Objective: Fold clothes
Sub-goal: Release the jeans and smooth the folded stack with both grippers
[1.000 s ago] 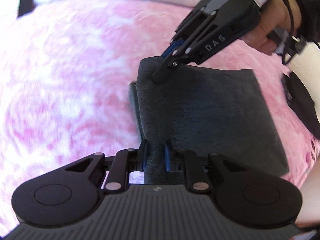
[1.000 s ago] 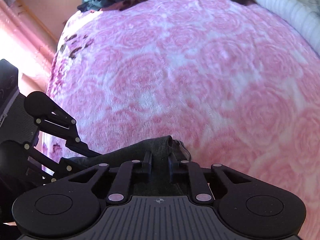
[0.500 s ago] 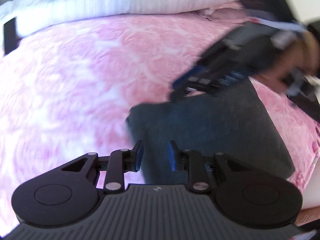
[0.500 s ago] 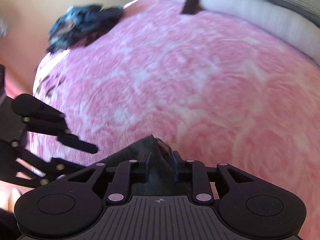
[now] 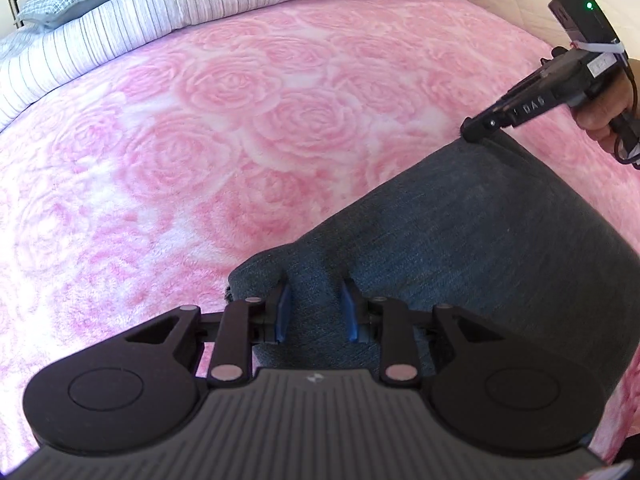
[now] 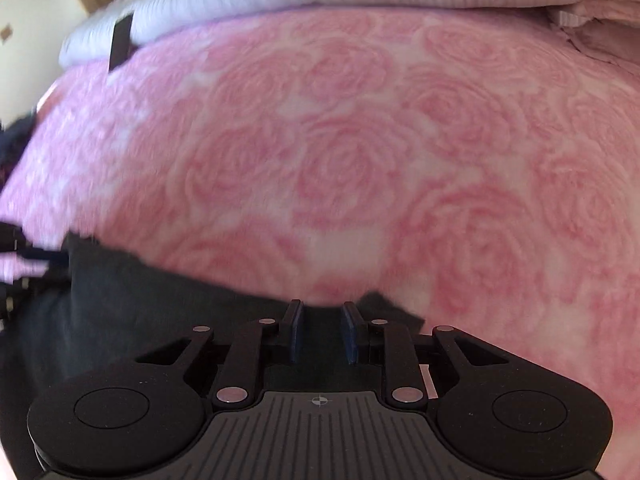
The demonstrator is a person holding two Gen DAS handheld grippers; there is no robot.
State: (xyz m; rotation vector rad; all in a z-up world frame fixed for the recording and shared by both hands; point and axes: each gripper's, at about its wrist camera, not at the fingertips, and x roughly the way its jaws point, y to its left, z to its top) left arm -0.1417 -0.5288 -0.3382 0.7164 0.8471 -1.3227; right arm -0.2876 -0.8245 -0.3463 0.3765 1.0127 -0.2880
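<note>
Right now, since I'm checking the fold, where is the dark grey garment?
The dark grey garment lies on the pink rose blanket, lower right in the left wrist view, stretched between the left tool and right tool.

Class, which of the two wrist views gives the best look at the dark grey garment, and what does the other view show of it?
The left wrist view: the garment is sharp, its top edge and weave visible between both grippers. The right wrist view is blurred and shows only a dark strip of it along the bottom left.
</note>
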